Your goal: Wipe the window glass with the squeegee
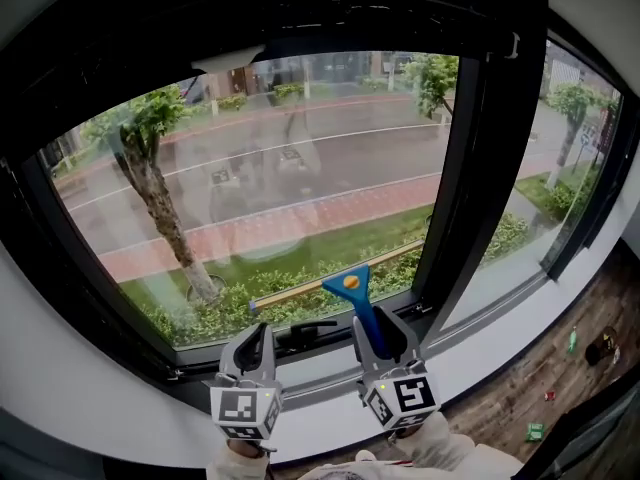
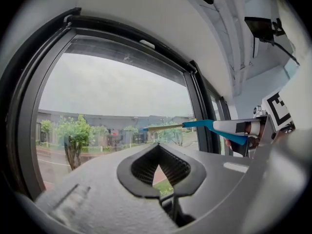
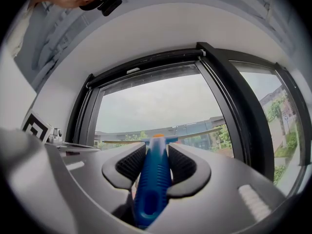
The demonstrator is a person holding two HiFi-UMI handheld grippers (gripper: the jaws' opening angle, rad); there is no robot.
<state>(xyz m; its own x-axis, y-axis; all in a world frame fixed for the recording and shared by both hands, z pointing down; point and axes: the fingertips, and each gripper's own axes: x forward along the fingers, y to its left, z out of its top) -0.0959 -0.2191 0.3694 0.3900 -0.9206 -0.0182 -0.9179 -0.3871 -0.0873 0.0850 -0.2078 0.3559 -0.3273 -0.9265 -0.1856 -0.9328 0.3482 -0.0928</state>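
The squeegee (image 1: 345,283) has a blue handle and a long brass-coloured blade that lies against the lower part of the window glass (image 1: 280,188). My right gripper (image 1: 378,326) is shut on the blue handle (image 3: 153,174), and the blade (image 3: 207,132) spans the pane ahead of it. To its left, my left gripper (image 1: 258,333) hovers just in front of the bottom frame with its fingertips together and nothing held. From the left gripper (image 2: 157,147) view, the squeegee (image 2: 204,125) reaches in from the right toward the glass.
A thick black mullion (image 1: 470,168) divides this pane from a narrower one (image 1: 565,158) on the right. A black latch handle (image 1: 305,330) sits on the lower frame above the white sill (image 1: 120,398). Wooden floor (image 1: 540,378) with small items lies at lower right.
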